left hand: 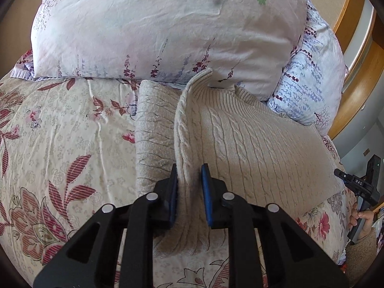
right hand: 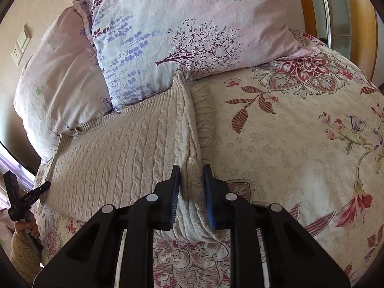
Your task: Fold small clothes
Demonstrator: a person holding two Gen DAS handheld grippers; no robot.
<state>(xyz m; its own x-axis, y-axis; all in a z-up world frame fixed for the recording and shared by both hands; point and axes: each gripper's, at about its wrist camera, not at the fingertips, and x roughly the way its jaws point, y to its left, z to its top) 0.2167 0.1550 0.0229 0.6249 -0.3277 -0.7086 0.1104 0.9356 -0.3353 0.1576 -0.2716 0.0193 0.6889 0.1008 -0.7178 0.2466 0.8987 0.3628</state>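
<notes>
A beige cable-knit sweater lies flat on the floral bedspread, its far end touching the pillows. In the left wrist view my left gripper is shut on the sweater's raised left edge, and a sleeve lies flat just to its left. In the right wrist view my right gripper is shut on the opposite edge of the sweater, where the fabric bunches between the blue pads. The other sleeve lies alongside on the right.
Two floral pillows stand against the wall behind the sweater. A wooden bed frame curves along the right. A hand holds the other gripper at the frame's edge. Wall sockets sit at the far left. Bedspread spreads to the right.
</notes>
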